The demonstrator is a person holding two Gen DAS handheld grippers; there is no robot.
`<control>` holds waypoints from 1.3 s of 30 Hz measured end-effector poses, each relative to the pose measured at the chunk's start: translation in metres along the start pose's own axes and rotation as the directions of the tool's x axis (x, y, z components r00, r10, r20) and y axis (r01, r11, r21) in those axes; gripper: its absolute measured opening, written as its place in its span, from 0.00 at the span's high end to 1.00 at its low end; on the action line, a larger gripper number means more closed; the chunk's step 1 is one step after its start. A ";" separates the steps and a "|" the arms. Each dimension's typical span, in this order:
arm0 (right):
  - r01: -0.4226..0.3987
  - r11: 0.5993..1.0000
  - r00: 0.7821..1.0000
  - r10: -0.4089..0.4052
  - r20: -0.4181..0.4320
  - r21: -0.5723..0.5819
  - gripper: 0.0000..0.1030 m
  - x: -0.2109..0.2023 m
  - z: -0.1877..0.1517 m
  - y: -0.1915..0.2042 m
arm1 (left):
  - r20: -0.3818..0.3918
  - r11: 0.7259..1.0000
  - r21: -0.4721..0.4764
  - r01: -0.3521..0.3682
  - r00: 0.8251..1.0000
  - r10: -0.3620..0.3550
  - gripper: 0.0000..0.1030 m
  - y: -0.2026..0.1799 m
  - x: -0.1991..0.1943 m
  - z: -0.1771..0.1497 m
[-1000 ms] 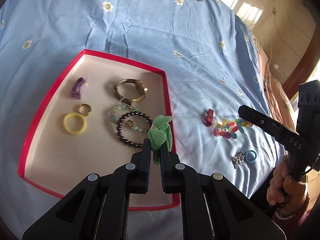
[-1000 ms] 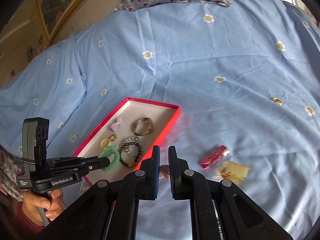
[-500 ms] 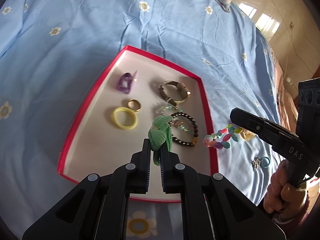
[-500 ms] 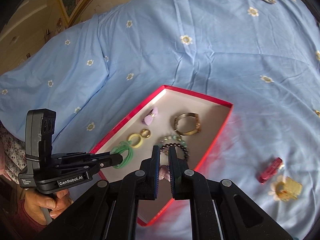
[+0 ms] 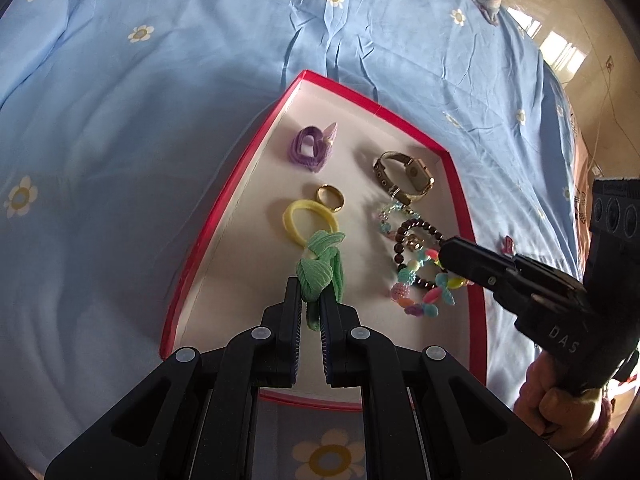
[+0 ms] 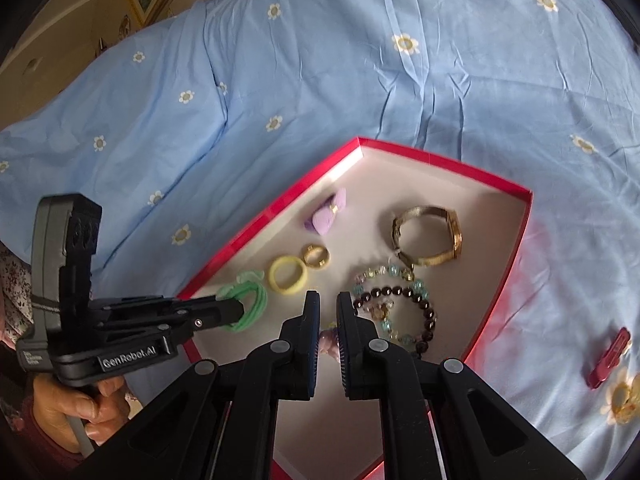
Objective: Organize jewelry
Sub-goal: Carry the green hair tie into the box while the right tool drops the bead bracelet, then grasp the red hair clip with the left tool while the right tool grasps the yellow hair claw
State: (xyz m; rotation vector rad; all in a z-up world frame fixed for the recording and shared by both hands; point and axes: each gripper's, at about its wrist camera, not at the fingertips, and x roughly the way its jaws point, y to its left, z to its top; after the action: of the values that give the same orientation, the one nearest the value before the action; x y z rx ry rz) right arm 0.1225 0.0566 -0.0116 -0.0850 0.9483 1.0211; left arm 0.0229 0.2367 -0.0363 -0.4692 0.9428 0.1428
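Observation:
A red-rimmed tray [image 5: 208, 232] with a pale floor lies on the blue bedsheet. My left gripper [image 5: 310, 294] is shut on a green hair tie [image 5: 320, 268], held over the tray's near-left part beside a yellow hair tie [image 5: 308, 220]. My right gripper [image 5: 444, 252] is shut on a colourful bead bracelet [image 5: 420, 296], which dangles over a dark bead bracelet [image 5: 404, 240]. In the right wrist view the right gripper [image 6: 328, 306] shows only a pinkish bead [image 6: 329, 338] of the bracelet between its jaws. The left gripper [image 6: 238, 308] holds the green tie [image 6: 252, 304] there.
In the tray lie a purple heart-shaped tie [image 5: 310, 150], a gold ring [image 5: 331, 198], a gold watch [image 5: 404, 176] and a pale bead bracelet [image 6: 390, 274]. On the sheet to the right of the tray sit a red clip [image 6: 608, 356] and a yellow piece [image 6: 622, 400].
Both grippers have moved from beside the tray to over it and lower. The colourful bracelet came off the sheet with the right gripper. The green tie moved left over the tray floor.

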 end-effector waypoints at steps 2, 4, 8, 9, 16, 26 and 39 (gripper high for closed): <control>0.004 1.000 1.000 -0.004 -0.017 0.000 0.92 0.004 -0.007 -0.002 | -0.004 1.000 0.004 -0.009 1.000 0.009 0.93 0.000 0.003 -0.001; 0.011 1.000 0.999 -0.012 -0.033 -0.008 0.92 0.006 -0.013 -0.002 | -0.004 1.000 0.007 -0.012 1.000 0.012 0.93 0.000 0.004 -0.002; 0.021 1.000 0.998 -0.021 -0.056 -0.013 0.92 0.011 -0.021 -0.006 | -0.009 1.000 0.019 -0.023 1.000 0.023 0.92 0.000 0.005 -0.003; 0.022 1.000 0.998 -0.022 -0.056 -0.013 0.92 0.011 -0.022 -0.006 | -0.009 0.999 0.020 -0.027 1.000 0.028 0.92 -0.001 0.005 -0.003; 0.027 0.999 0.998 -0.028 -0.062 -0.022 0.92 0.013 -0.021 -0.004 | -0.009 0.999 0.026 -0.039 0.999 0.039 0.90 -0.003 0.007 -0.002; 0.004 1.000 0.998 -0.003 -0.065 0.009 0.87 0.014 -0.020 -0.006 | -0.004 0.997 0.035 -0.063 0.998 0.063 0.74 -0.007 0.004 0.000; -0.002 0.998 1.000 0.002 0.003 0.058 0.65 -0.020 -0.021 -0.015 | 0.035 0.997 0.025 -0.075 0.997 0.074 0.55 -0.014 -0.013 -0.002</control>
State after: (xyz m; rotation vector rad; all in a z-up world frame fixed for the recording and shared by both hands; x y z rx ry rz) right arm 0.1170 0.0246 -0.0154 -0.0342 0.9753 0.9940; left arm 0.0186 0.2248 -0.0222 -0.4062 0.9280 0.2048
